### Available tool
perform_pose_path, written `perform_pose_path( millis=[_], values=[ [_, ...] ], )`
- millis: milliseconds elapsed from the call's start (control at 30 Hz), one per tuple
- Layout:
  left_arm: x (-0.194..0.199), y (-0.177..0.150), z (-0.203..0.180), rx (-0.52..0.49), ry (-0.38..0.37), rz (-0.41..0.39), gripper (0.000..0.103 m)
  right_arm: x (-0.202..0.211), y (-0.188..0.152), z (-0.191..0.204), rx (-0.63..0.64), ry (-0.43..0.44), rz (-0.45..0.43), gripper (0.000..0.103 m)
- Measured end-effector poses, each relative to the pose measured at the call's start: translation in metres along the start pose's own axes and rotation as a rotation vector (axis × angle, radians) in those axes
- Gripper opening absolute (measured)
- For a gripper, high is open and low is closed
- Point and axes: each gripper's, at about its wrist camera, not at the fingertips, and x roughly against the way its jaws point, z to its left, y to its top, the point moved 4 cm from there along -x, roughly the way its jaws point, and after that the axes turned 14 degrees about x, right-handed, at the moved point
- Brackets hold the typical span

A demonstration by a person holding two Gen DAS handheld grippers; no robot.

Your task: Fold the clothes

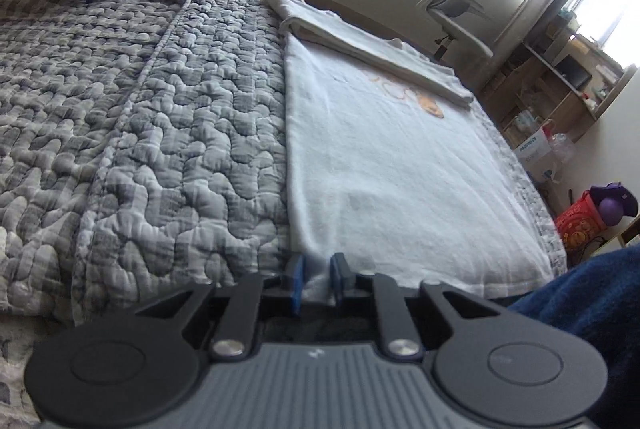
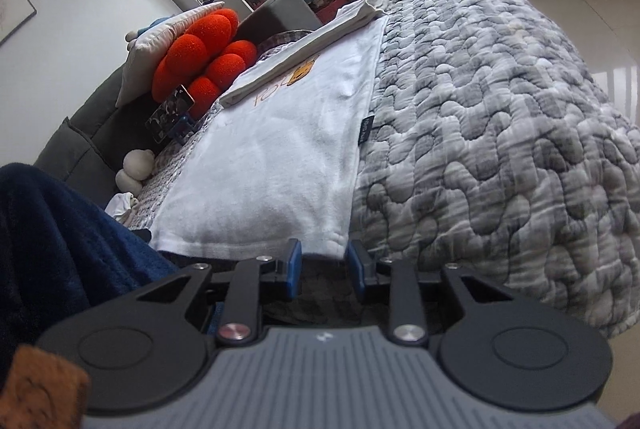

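White T-shirt (image 1: pixel 400 169) laid flat on the quilted bed cover (image 1: pixel 140 109), its far end already turned back on itself as a narrow band (image 1: pixel 372 53) across the width. The garment's long axis runs straight away from both tools, so the near hem lies closest to us and the folded band farthest.

We see the left tool (image 1: pixel 318 275) at the hem's left corner. Its jaws stand narrow, with a tuck of white cloth between them — we judge this a pinch on the hem. The right tool (image 2: pixel 322 269) sits at the hem's right corner (image 2: pixel 336 247). Its jaws stand wider apart, the hem edge at their mouth; whether cloth is actually gripped there we cannot tell.

Both tools are thus equally near the shirt, one at each near corner, with the cloth ahead of them and a dark blue sleeve (image 2: pixel 60 237) between.

In our judgement, the relation that matters is hem-to-band: any lengthwise fold would carry the near edge forward along that axis, both corners travelling together to keep the edge square.
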Motion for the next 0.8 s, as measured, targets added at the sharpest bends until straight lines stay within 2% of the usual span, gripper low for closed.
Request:
perform_pose_path(
  millis=[67,100,133,233,367,567,667,800],
  values=[
    [-0.001,0.000,-0.003,-0.013,0.012,-0.001,0.007,0.001,0.001,-0.002,-0.027,0.015,-0.016,0.025],
    [0.000,0.000,-0.003,-0.007,0.016,0.000,0.007,0.001,0.001,-0.002,-0.030,0.011,-0.021,0.014],
    [0.001,0.001,-0.003,-0.002,0.019,0.001,0.006,0.001,0.001,-0.002,-0.026,0.003,-0.021,0.013],
    [0.004,0.003,-0.003,0.022,0.030,0.003,0.005,0.003,0.004,0.004,-0.001,-0.023,-0.025,0.012],
    [0.015,0.012,-0.008,0.114,0.017,0.011,0.005,0.008,0.031,0.016,0.022,-0.025,-0.083,0.012],
    [0.023,0.051,-0.030,0.215,-0.014,-0.020,0.005,0.014,0.075,0.031,0.052,-0.027,-0.171,0.012],
    [0.014,0.074,-0.034,0.242,0.009,-0.053,0.005,-0.007,0.104,0.021,0.037,-0.061,-0.174,0.009],
    [-0.011,0.105,-0.031,0.287,0.055,-0.079,0.005,-0.044,0.134,-0.006,-0.086,-0.090,-0.165,0.009]
  ],
)
